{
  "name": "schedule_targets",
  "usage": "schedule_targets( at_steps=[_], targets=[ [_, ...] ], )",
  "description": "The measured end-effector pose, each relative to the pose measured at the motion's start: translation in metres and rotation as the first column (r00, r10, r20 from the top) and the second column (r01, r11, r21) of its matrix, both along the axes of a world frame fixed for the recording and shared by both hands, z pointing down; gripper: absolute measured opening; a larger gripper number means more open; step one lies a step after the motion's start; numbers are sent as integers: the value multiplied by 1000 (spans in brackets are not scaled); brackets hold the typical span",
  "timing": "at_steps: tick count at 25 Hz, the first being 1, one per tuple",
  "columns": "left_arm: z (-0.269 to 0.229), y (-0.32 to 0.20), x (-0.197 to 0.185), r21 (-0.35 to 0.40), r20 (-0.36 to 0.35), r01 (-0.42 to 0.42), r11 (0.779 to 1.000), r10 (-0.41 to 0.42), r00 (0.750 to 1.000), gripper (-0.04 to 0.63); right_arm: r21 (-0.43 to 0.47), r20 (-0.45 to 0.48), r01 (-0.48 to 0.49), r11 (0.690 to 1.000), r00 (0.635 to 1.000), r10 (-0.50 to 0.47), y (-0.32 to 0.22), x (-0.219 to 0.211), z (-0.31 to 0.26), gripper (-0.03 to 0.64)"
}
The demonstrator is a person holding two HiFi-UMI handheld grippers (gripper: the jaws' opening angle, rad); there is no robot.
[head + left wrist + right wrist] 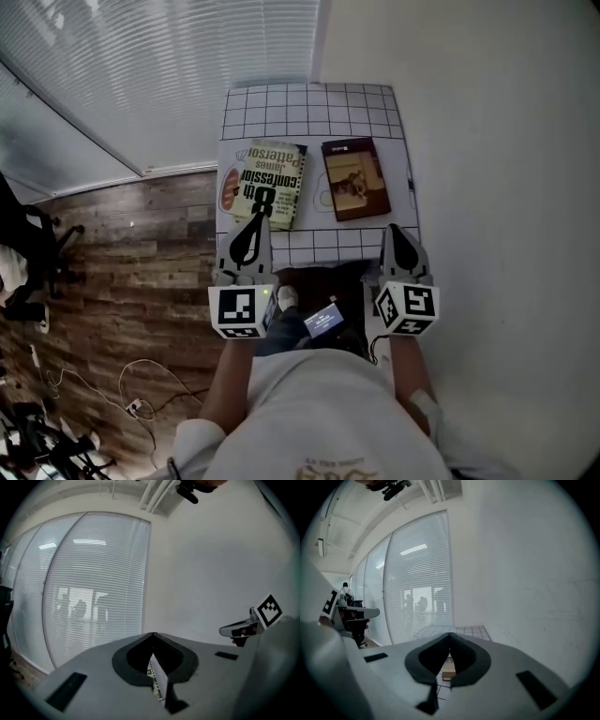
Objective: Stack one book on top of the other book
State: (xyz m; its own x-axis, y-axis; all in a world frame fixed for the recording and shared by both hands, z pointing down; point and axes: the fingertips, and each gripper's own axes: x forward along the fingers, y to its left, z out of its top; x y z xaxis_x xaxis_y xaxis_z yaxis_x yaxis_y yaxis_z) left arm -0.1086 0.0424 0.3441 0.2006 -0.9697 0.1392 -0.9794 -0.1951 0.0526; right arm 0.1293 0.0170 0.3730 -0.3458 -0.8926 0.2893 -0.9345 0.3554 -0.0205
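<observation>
2 books lie flat side by side on the white, black-gridded tabletop [309,108], with a strip of bare grid between them, so neither rests on the other. the left book [265,183] is the larger. its cover is pale cream-green with heavy black lettering, a big "8", and an orange-red patch at its left edge. the right book [356,178] is dark brown with a tan picture in the middle of its cover.

the left gripper [261,217] has its jaws pressed together with nothing pinched. in the head view its tip overlaps the near edge of the left book, though contact cannot be told. in the left gripper view a white, printed book edge shows past the closed jaws. the right gripper [393,228] also has its jaws pressed together and empty, and it sits just near of the right book and a little to its right. in the right gripper view that brown book shows past them on the grid.
</observation>
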Motion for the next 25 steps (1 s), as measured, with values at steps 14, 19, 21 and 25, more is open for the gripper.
schedule_targets(
  at_steps=[14,19,21,25],
  targets=[
    [23,-40,11,-45,-26,-45,998,44,999,9,-34,-42,-35,999,999,34,-32,8,15,8],
    [29,-57,24,-66,-22,-69,995,68,997,9,-53,-51,-25,998,998,22,-43,12,20,8],
    [32,-64,30,-73,-24,-80,994,79,997,9,-60,-49,-29,998,998,26,-50,17,22,8],
    [42,-74,44,-99,-23,-106,989,104,994,9,-72,-48,-44,996,998,41,-60,28,29,8]
  ],
)
